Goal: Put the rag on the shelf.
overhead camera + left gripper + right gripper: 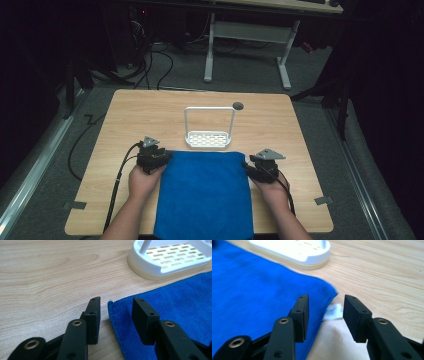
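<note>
Soft blue terry cloth flat on pale wooden table, just before white slotted plastic rack. Left gripper and right gripper both parted, straddling far corners. Likely limp, light, easily bunched; best pinched at corners.

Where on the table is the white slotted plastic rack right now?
In the high view, the white slotted plastic rack stands mid-table, just beyond the blue cloth's far edge.

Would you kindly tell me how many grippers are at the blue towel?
2: the left gripper at the towel's far left corner, the right gripper at its far right corner.
</note>
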{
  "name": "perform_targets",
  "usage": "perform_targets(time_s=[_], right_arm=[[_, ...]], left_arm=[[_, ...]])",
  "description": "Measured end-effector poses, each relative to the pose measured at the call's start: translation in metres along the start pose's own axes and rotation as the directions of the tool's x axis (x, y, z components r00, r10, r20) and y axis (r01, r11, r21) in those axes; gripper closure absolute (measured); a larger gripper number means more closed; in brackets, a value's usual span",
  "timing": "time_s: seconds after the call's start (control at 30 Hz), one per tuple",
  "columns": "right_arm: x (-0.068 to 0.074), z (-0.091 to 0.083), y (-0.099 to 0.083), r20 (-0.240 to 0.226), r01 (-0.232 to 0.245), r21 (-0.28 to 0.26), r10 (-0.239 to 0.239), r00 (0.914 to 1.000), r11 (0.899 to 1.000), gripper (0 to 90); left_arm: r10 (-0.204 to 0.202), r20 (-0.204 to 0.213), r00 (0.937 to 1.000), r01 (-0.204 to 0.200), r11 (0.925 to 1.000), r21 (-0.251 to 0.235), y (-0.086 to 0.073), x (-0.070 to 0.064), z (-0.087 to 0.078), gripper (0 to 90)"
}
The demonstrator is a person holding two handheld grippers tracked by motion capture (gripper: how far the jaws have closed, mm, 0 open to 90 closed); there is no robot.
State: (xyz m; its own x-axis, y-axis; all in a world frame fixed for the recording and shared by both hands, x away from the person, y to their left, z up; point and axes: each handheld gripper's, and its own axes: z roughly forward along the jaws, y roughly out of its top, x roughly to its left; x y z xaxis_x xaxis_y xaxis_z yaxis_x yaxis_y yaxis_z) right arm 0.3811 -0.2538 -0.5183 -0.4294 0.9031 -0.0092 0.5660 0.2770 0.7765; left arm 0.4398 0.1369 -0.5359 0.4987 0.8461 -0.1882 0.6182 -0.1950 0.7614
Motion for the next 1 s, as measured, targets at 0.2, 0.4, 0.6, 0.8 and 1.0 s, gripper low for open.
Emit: perform_targets(time_s=[0.2, 0.4, 0.6, 0.8, 1.0], right_arm=[[-0.008, 0.026, 0.011, -0.002, -0.037, 0.046, 0.037, 0.9993, 0.998, 60.7], [-0.006, 0.031, 0.010, -0.020, -0.039, 0.061, 0.040, 0.9990, 0.997, 80.5], [0.001, 0.023, 0.011, -0.025, -0.011, 0.013, 0.012, 0.9996, 1.000, 87.1], [0.011, 0.008, 0.012, -0.022, 0.013, -0.086, -0.015, 0.9996, 0.996, 87.4], [0.023, -0.012, 0.009, -0.032, 0.041, -0.182, -0.047, 0.9984, 0.982, 87.5]], left_arm=[[0.003, 0.012, 0.9999, -0.003, 1.0000, 0.006, 0.000, 0.000, 0.000, 67.5], [0.030, 0.031, 0.9991, -0.030, 0.9993, 0.020, 0.000, -0.002, 0.001, 81.8], [0.055, 0.032, 0.9979, -0.055, 0.9984, -0.008, -0.001, -0.003, -0.002, 88.5], [0.116, 0.013, 0.9932, -0.114, 0.9897, -0.087, -0.006, -0.010, -0.011, 88.7], [0.153, -0.012, 0.9881, -0.153, 0.9748, -0.162, -0.008, -0.017, -0.022, 88.8]])
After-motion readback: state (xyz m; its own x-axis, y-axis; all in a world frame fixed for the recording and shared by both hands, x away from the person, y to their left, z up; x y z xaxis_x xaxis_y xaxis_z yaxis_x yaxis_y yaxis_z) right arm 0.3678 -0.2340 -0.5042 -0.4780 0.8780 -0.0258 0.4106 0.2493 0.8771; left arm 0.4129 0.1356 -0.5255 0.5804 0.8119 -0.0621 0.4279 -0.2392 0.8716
